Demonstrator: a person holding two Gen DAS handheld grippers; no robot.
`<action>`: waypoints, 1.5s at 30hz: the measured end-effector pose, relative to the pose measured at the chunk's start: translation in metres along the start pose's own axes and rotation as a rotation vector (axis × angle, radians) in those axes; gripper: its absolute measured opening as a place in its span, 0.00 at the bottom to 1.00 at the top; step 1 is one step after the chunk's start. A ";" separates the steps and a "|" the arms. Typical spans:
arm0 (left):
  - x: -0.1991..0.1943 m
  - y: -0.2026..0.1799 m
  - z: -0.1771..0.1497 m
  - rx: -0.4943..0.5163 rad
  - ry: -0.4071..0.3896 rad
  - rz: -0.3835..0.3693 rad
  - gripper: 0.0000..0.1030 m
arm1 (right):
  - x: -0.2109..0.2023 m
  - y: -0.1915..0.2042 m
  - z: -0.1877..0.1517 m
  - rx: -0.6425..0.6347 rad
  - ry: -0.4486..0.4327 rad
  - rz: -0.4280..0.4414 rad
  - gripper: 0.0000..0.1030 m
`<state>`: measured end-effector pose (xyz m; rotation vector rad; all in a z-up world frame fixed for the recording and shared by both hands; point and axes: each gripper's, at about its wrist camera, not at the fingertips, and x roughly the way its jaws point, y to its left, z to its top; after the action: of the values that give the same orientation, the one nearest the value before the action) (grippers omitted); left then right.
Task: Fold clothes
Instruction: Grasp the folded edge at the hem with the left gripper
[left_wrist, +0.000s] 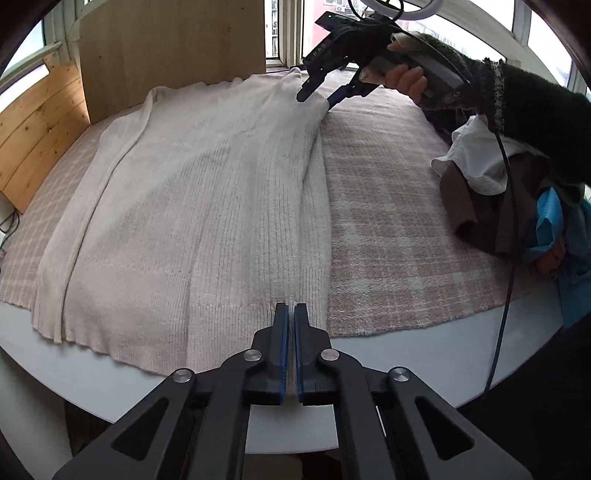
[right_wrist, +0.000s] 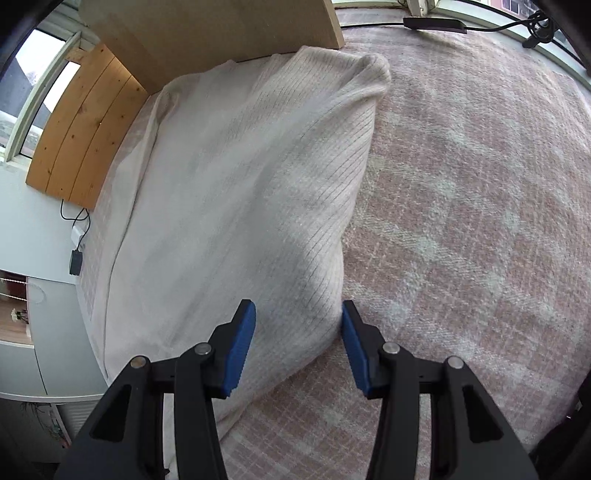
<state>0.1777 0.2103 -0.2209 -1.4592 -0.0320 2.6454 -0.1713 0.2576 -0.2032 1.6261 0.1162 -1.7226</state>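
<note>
Cream sweater (left_wrist: 207, 206) lies partly folded on the bench (left_wrist: 110, 384); left gripper (left_wrist: 291, 314) fingers pinch its hem, right gripper (right_wrist: 298, 317) fingers spread astride its edge. Further folds remain.

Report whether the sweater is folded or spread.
Partly folded: the sweater lies flat with its right side doubled over, a fold edge running down it.

Sweater (left_wrist: 192, 206) on blanket (left_wrist: 388, 221), clothes pile (left_wrist: 491, 192) rightward

Left hand-held gripper (left_wrist: 290, 308) pinched closed, right hand-held gripper (right_wrist: 298, 314) parted, both angled downward.
</note>
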 end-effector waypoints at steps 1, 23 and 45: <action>-0.005 0.005 0.002 -0.030 -0.013 -0.016 0.02 | 0.000 0.001 0.001 0.007 0.005 0.016 0.19; -0.021 0.040 0.013 -0.086 -0.023 -0.021 0.07 | 0.003 0.012 0.020 -0.007 -0.003 -0.010 0.22; -0.006 0.015 0.007 -0.023 0.006 -0.045 0.09 | 0.021 0.015 0.028 0.085 -0.030 0.086 0.15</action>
<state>0.1736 0.1946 -0.2131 -1.4552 -0.0936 2.6133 -0.1844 0.2224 -0.2101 1.6417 -0.0405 -1.7056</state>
